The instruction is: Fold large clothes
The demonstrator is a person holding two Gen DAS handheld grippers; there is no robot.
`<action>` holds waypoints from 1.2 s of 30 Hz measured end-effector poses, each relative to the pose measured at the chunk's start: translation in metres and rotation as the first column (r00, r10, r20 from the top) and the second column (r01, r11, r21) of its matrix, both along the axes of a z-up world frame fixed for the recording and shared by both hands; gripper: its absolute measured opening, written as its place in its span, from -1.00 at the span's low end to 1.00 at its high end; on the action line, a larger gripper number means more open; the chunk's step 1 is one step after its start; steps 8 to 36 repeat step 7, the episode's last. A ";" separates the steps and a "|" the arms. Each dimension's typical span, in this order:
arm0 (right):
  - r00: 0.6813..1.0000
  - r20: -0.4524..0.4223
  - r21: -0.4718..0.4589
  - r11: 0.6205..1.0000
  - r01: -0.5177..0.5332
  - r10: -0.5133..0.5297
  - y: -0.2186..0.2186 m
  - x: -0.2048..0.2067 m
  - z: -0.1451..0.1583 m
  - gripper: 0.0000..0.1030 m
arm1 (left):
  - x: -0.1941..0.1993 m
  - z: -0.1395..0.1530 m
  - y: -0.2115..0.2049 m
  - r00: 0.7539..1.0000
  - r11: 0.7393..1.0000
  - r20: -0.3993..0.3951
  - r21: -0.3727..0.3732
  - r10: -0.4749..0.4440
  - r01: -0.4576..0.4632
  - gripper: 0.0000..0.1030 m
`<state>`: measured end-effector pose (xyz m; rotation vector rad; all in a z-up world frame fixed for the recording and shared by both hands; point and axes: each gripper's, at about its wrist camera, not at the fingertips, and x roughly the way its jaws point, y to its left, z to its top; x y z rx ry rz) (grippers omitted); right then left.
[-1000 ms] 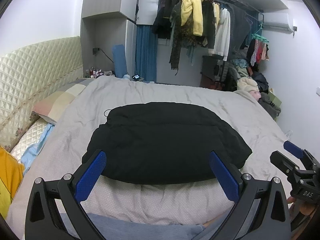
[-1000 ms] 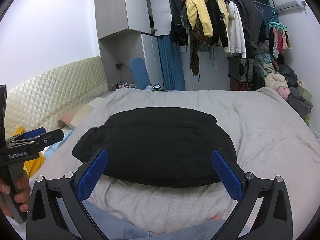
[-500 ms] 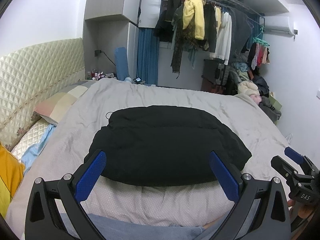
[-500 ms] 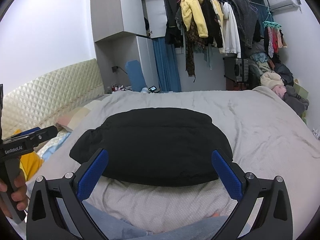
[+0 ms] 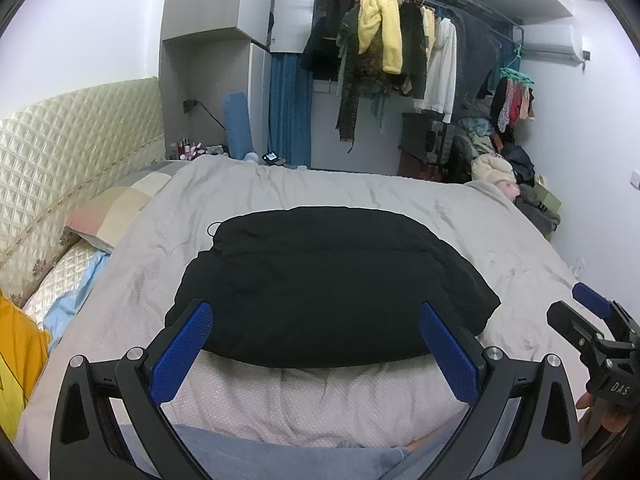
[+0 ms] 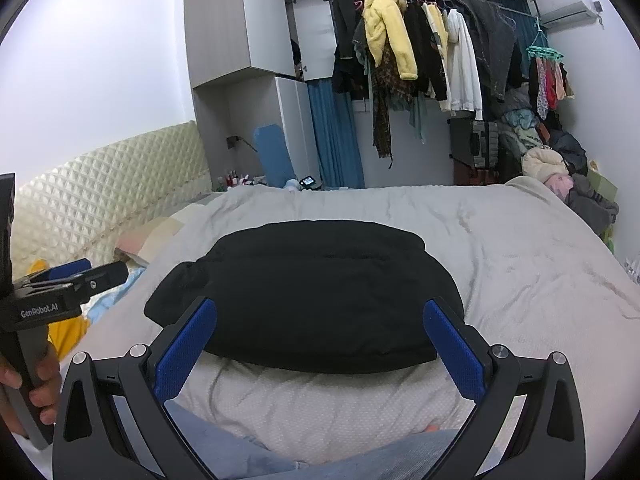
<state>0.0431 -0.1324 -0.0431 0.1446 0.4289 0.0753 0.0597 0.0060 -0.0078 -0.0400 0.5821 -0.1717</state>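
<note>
A black padded garment [image 5: 328,284] lies folded into a compact bundle on the grey bed cover [image 5: 500,232]; it also shows in the right wrist view [image 6: 308,296]. My left gripper [image 5: 316,320] is open and empty, held above the bed's near edge, short of the garment. My right gripper [image 6: 320,316] is open and empty at about the same height, to the right of the left one. The right gripper shows at the right edge of the left wrist view [image 5: 588,316]. The left gripper shows at the left edge of the right wrist view [image 6: 80,276].
A quilted headboard [image 5: 68,152] and pillows [image 5: 116,212] lie to the left. A rail of hanging clothes [image 5: 400,52] and a pile of clothes [image 5: 508,172] stand beyond the bed. A yellow cloth [image 5: 16,364] lies at the near left.
Both grippers have tilted or drawn back slightly, so the garment sits a little lower in view. The garment has not moved. Both stay open.
</note>
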 end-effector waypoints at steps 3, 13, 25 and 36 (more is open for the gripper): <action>1.000 0.004 0.001 1.000 0.003 -0.003 0.000 -0.002 0.002 1.00 | -0.002 0.001 0.000 1.000 1.000 0.002 -0.002 -0.002 0.002 1.00; 1.000 0.008 -0.003 1.000 0.005 -0.005 0.000 -0.005 0.002 1.00 | -0.003 0.001 -0.001 1.000 1.000 0.002 0.000 0.000 0.000 1.00; 1.000 0.008 -0.003 1.000 0.005 -0.005 0.000 -0.005 0.002 1.00 | -0.003 0.001 -0.001 1.000 1.000 0.002 0.000 0.000 0.000 1.00; 1.000 0.008 -0.003 1.000 0.005 -0.005 0.000 -0.005 0.002 1.00 | -0.003 0.001 -0.001 1.000 1.000 0.002 0.000 0.000 0.000 1.00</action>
